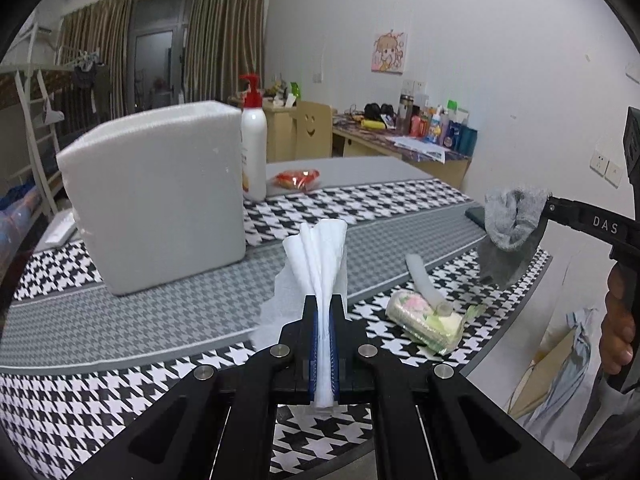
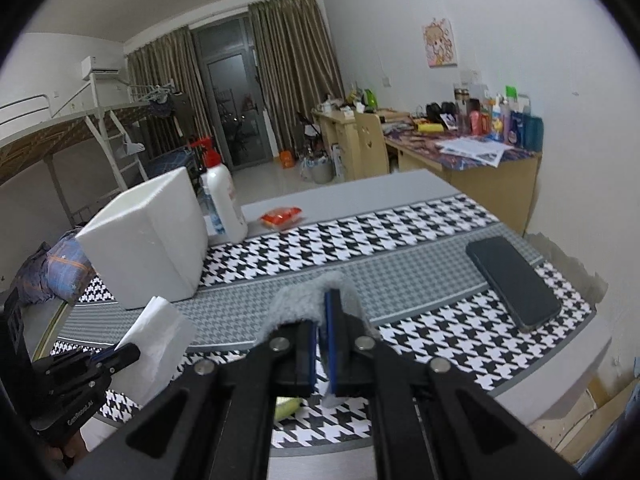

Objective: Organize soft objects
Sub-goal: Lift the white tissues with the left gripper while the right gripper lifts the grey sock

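Note:
My left gripper (image 1: 325,304) is shut on a white paper tissue (image 1: 320,256) that fans out above its fingers, held over the houndstooth table mat. The tissue also shows in the right wrist view (image 2: 160,336), with the left gripper (image 2: 120,354) at the lower left. My right gripper (image 2: 323,300) is shut on a grey sock (image 2: 308,296) draped over its fingertips. In the left wrist view the sock (image 1: 510,228) hangs from the right gripper (image 1: 548,206) at the right, above the table's edge. A white foam box (image 1: 156,196) stands at the left, also seen in the right wrist view (image 2: 148,240).
A pack of tissues (image 1: 424,320) and a white tube (image 1: 420,276) lie on the mat (image 1: 120,320). A black phone (image 2: 514,280) lies at the right. A lotion bottle (image 1: 254,140) and a red snack packet (image 1: 298,178) are behind the box. The wall is close on the right.

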